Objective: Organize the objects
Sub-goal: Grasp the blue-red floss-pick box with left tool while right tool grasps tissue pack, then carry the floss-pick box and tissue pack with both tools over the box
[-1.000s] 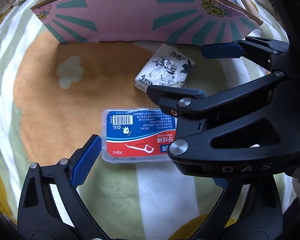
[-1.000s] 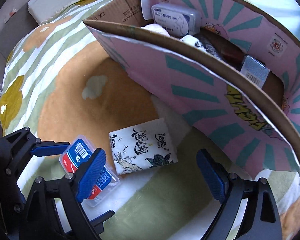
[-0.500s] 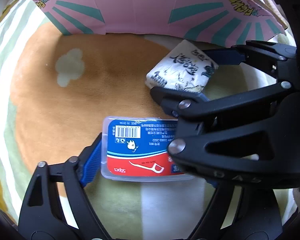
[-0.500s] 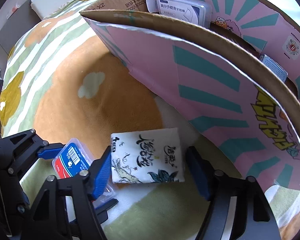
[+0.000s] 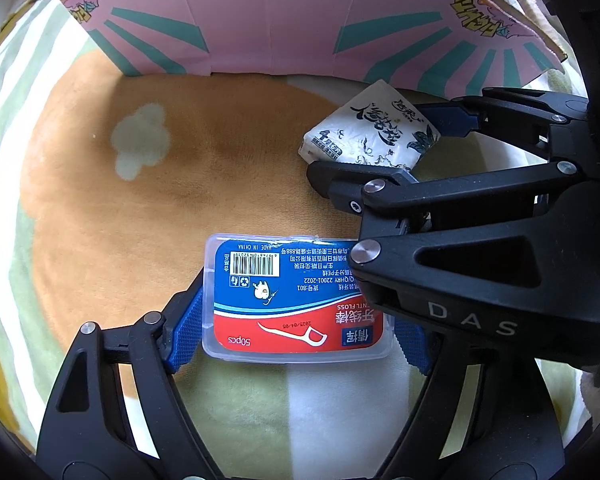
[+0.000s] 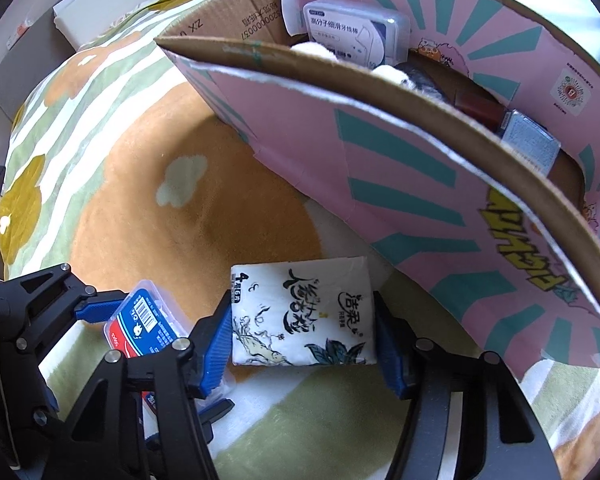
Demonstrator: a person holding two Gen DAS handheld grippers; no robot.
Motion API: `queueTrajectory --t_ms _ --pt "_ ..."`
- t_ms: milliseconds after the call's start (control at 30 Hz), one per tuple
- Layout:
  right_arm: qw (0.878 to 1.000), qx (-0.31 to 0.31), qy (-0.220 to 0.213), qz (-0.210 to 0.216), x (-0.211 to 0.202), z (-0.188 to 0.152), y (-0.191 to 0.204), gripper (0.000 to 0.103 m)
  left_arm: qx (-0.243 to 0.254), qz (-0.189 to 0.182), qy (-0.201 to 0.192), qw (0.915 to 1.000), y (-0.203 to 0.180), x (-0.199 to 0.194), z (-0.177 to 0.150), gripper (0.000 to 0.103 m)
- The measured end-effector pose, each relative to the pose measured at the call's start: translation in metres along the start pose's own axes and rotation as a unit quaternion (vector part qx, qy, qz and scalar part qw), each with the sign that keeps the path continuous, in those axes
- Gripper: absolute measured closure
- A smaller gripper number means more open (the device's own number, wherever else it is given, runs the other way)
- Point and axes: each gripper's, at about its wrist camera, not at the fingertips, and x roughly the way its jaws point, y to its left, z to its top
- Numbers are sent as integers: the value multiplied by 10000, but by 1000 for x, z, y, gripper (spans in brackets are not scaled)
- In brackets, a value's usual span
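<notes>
1. Left gripper [image 5: 296, 326]: blue ribbed pads at both short ends of the floss box [image 5: 296, 300], pressing on it. Its jaws closed in during the past second and have now settled. Lower centre of the left view.
2. Floss box: clear hard plastic, flat rectangle with rounded corners, red-and-blue printed label with a barcode. It lies on the blanket [image 5: 180, 184]. In the right view it shows at lower left [image 6: 144, 320], partly behind black gripper arms.
3. Right gripper [image 6: 304, 332]: jaws have just been closing, with the tissue pack [image 6: 300, 312] between them. Both blue pads meet the pack's left and right sides, pinching it. Bottom centre of the right view.
4. Tissue pack: soft white plastic wrap, pillow-like square, black ink calligraphy and plant drawing. It rests on the blanket just beside the box wall. In the left view it sits upper right [image 5: 372, 136], between the right gripper's fingers [image 5: 452, 118].
5. Blanket: fleecy, orange patch with a pale cloud shape, green and white stripes around it.
6. Cardboard box [image 6: 400, 184]: corrugated, pink outside with teal rays and yellow lettering, open top, brown raw edge. Fills the upper right of the right view and the top of the left view [image 5: 268, 20].
7. Inside it: a pale lidded plastic case [image 6: 352, 30] leaning on the far wall, and further items I cannot identify.
</notes>
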Motion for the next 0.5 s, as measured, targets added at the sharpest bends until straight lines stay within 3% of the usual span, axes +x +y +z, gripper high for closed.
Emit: queueTrajectory --t_ms 400,500 --pt "9992 193 -201 -271 -68 32 8 45 -23 -15 -246 9997 11 -47 1 25" --pt "9984 317 -313 -337 -83 49 33 45 3 -32 -414 9991 17 -73 5 25"
